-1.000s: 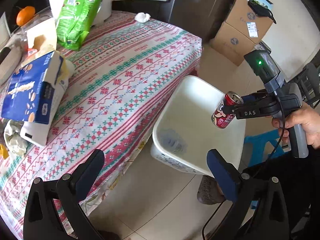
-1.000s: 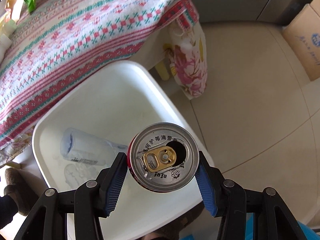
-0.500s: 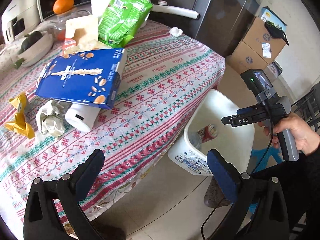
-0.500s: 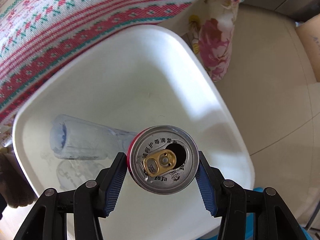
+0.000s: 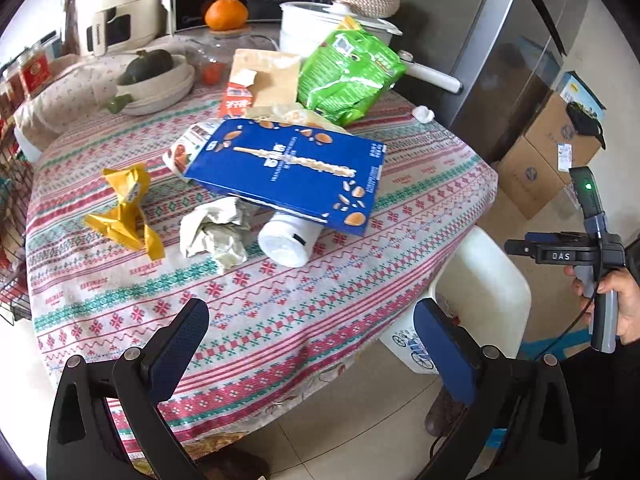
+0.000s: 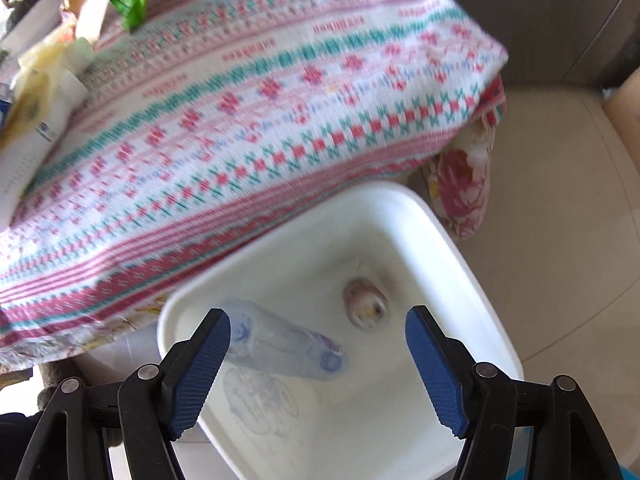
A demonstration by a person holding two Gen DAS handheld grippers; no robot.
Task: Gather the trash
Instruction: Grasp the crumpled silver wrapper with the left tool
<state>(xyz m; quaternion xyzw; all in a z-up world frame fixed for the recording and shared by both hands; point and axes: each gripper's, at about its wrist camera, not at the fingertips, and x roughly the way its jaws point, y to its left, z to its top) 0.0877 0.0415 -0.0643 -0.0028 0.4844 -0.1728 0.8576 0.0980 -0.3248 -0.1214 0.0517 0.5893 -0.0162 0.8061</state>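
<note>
Right gripper: its fingers are spread wide and hold nothing. It hangs over the white bin.
Left gripper: its fingers are wide too, with nothing in them. It hovers at the near edge of the tabletop.
Bin: it sits on the floor, just beside the right side of the tabletop. Inside lie 1 red can and 1 clear bottle.
Trash left to pick up: a yellow wrapper on the left, a crumpled paper in the middle, a white tub tucked under the blue box, and a green bag at the far side.
Not trash: an orange and a bowl at the far left. I think these should stay.
What could go wrong: the blue box rests on the tub, so pulling the tub first may make the box slide and knock things off. The paper and wrapper are soft, so the fingers may pinch the cloth too and drag it. The bin is low and partly under the cloth edge, so a drop from too far left may miss it.
</note>
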